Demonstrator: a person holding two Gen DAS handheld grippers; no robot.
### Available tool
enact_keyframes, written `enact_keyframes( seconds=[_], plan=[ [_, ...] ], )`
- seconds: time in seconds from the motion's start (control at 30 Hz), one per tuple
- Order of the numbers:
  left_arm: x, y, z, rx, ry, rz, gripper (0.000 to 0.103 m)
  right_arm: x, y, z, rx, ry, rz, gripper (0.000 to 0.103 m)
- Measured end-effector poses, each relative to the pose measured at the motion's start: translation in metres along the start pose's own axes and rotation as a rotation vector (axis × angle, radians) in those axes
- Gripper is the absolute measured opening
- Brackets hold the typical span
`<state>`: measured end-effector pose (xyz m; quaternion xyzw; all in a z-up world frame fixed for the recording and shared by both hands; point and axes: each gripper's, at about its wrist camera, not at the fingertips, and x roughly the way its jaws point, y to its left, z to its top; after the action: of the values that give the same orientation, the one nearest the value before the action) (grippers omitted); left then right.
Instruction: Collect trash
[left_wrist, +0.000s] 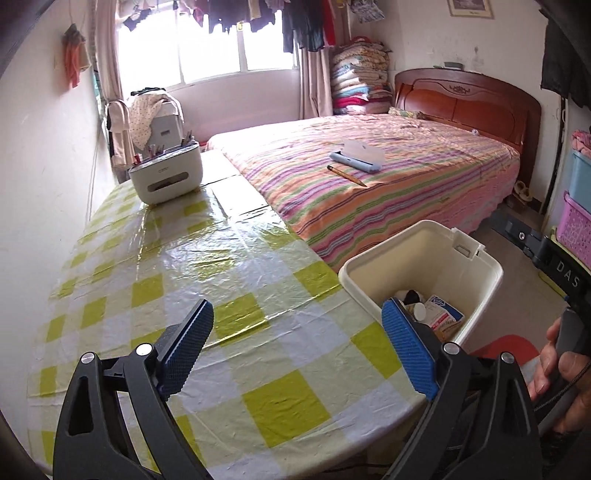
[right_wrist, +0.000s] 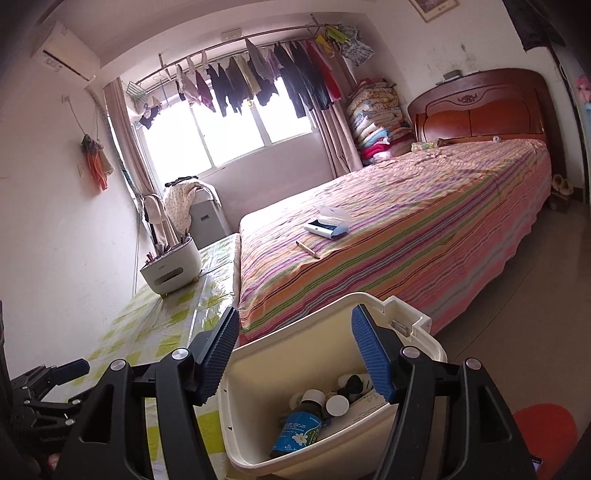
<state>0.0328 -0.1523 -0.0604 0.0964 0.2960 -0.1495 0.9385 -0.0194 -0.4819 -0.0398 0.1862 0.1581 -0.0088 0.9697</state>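
You have one cream bin (right_wrist: 258, 373) holding one dark bottle (right_wrist: 301, 424) with a blue label, one white cap (right_wrist: 337, 404) and one printed packet (left_wrist: 445, 314). One pencil (left_wrist: 346, 175), one blue case (left_wrist: 355, 157) and one white organiser (left_wrist: 166, 173) are also visible.

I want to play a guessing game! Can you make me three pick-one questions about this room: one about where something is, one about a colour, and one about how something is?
1. Where does the pencil lie?
A in the bin
B on the bed
C on the table
2. What colour are the tablecloth squares?
A red and black
B blue and orange
C yellow-green and white
3. How is the white bin?
A open, with trash inside
B lid shut
C tipped over, empty

B: it rests on the striped sheet. C: the checks show it. A: a bottle lies inside.
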Motion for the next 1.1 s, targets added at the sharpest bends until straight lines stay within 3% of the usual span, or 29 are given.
enact_keyframes(
  seconds=[0.23, 0.37, 1.1],
  plan=[
    [-0.021, 0.027, -0.013, -0.044, -0.076, 0.071, 0.091, -0.017, 0.034, -0.025, -0.136, -0.037, 0.016, 0.072],
    [-0.03, 0.042, -0.017, -0.091, -0.087, 0.064, 0.092, -0.016, 0.047, -0.033, -0.179, -0.025, 0.027, 0.075],
    [-0.039, 0.06, -0.022, -0.153, -0.094, 0.055, 0.092, -0.006, 0.068, -0.042, -0.208, -0.008, -0.016, 0.076]
  ],
)
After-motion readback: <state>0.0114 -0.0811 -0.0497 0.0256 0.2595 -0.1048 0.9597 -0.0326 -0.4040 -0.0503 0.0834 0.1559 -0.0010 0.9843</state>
